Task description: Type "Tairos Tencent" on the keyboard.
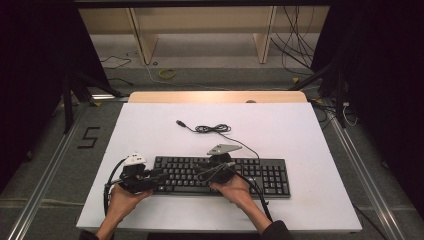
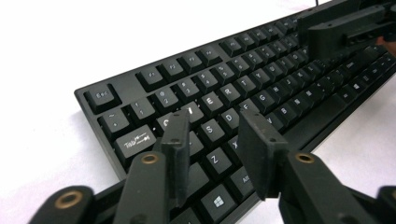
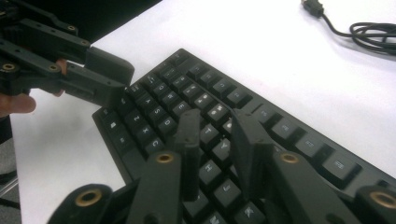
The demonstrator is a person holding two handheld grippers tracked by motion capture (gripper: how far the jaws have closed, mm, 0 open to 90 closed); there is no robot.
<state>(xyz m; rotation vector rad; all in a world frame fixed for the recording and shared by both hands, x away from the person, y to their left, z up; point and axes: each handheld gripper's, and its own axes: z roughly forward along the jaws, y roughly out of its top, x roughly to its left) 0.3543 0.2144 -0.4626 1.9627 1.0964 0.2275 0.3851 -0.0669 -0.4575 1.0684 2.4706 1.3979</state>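
I have both tools low over the flat black plastic keyboard (image 1: 222,175), which lies lengthways on the near half of the white rectangular tabletop (image 1: 300,130), its long front edge close to the near table edge. My left gripper (image 1: 159,176) hovers over the keyboard's left end, its jaws parted a moderate way with nothing between them; in the left gripper view they stand above the Q, A and Z columns, and I cannot tell whether the tips touch the keys. My right gripper (image 1: 200,169) sits over the middle letter block, jaws likewise partly apart and empty.

Open room is generous: bare white surface to the left of the keyboard, a wider strip to its right, and the whole far half of the table. The two grippers point toward each other and are near, so the space between them is tight.

The keyboard's thin black cable (image 1: 212,129) runs from its back edge to a loose coil on the far half, ending in a USB plug (image 1: 180,122).

Beyond the table's pale wooden far edge (image 1: 217,96) lie a grey floor, loose wires and a light wooden frame (image 1: 202,30).
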